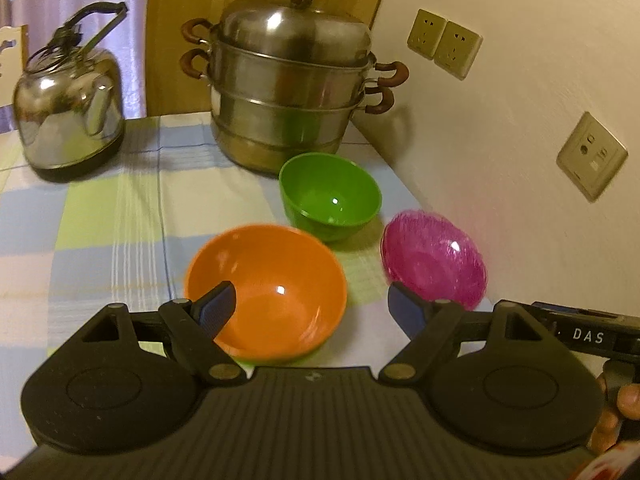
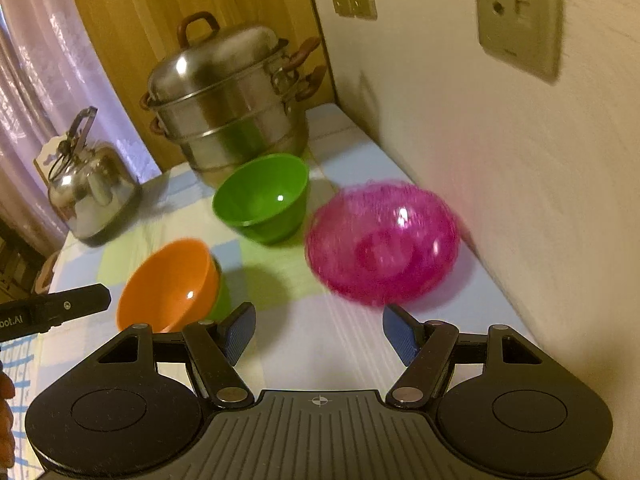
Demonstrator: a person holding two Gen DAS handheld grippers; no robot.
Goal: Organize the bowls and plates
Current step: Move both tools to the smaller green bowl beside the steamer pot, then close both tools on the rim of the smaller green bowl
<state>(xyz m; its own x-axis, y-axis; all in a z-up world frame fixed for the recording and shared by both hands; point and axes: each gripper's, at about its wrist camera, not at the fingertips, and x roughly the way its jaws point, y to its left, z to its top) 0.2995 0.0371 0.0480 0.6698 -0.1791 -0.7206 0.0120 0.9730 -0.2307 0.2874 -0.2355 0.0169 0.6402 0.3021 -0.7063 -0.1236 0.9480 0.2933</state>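
An orange bowl [image 1: 266, 294] [image 2: 170, 284] sits nested in a green bowl [image 2: 224, 300] on the checked tablecloth. A second green bowl [image 1: 330, 194] [image 2: 264, 198] stands behind it. A pink glittery bowl [image 1: 434, 258] [image 2: 382, 242] sits to the right by the wall. My left gripper [image 1: 310, 312] is open, its left finger over the orange bowl's rim. My right gripper [image 2: 318, 332] is open and empty, just short of the pink bowl. The left gripper's side also shows in the right wrist view [image 2: 60, 308].
A steel steamer pot [image 1: 290, 80] [image 2: 230, 96] stands at the back, a steel kettle [image 1: 68, 108] [image 2: 90, 188] to its left. The white wall with sockets [image 1: 592, 156] [image 2: 518, 16] runs along the right table edge.
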